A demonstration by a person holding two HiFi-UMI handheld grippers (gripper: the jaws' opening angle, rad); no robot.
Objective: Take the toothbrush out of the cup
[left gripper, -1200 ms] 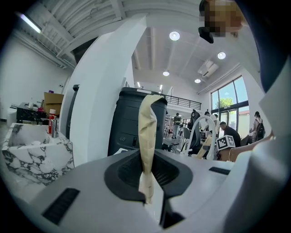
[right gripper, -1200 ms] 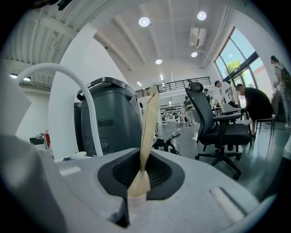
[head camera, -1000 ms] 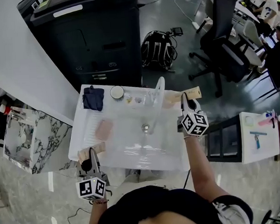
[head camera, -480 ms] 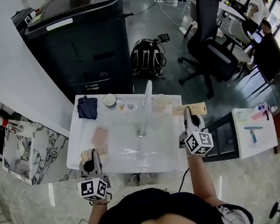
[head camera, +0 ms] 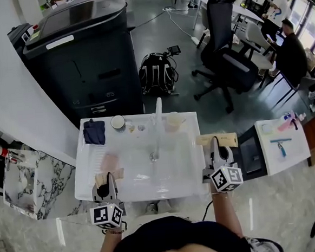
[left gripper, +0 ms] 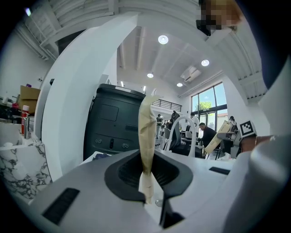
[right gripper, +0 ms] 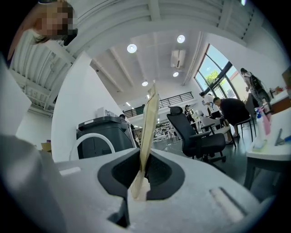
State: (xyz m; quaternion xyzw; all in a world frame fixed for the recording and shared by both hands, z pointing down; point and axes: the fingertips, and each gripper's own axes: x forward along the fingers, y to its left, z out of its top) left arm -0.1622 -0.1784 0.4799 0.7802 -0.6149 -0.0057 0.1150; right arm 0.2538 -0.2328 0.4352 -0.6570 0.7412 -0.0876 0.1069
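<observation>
The left gripper [head camera: 107, 176] hangs at the near left corner of the white sink [head camera: 84, 184] and the right gripper [head camera: 218, 141] just off its right rim. Each has its tan pads pressed flat together with nothing between them. The cup [head camera: 173, 121] stands on the sink's back ledge just right of the faucet [head camera: 156, 129], well apart from both grippers. The toothbrush is too small to make out at this distance.
</observation>
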